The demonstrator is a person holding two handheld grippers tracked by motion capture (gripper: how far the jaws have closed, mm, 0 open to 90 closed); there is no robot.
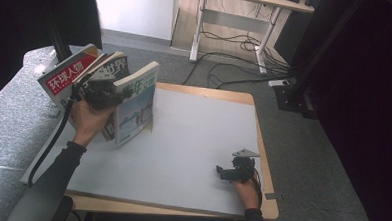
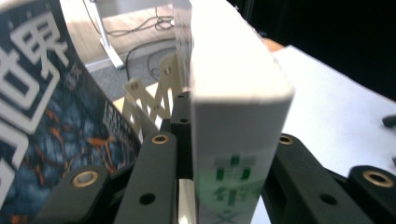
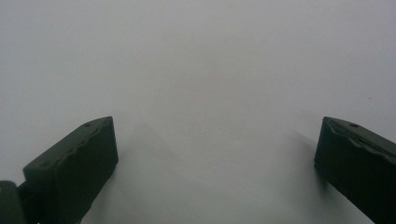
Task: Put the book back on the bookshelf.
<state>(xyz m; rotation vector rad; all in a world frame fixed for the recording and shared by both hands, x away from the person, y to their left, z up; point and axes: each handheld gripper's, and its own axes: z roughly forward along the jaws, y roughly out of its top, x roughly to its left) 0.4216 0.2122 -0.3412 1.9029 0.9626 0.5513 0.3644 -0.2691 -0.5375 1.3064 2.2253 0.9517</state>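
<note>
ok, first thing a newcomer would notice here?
The left gripper holds a thick book upright at the table's far left corner, jaws clamped on its spine. Behind it lean two magazines, one red-titled, one dark. The right gripper rests near the table's right edge, jaws open on nothing.

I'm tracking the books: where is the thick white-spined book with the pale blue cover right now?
In the high view the white-spined book stands at the table's left rear, clamped in the left gripper, just right of the red-covered magazine.
</note>
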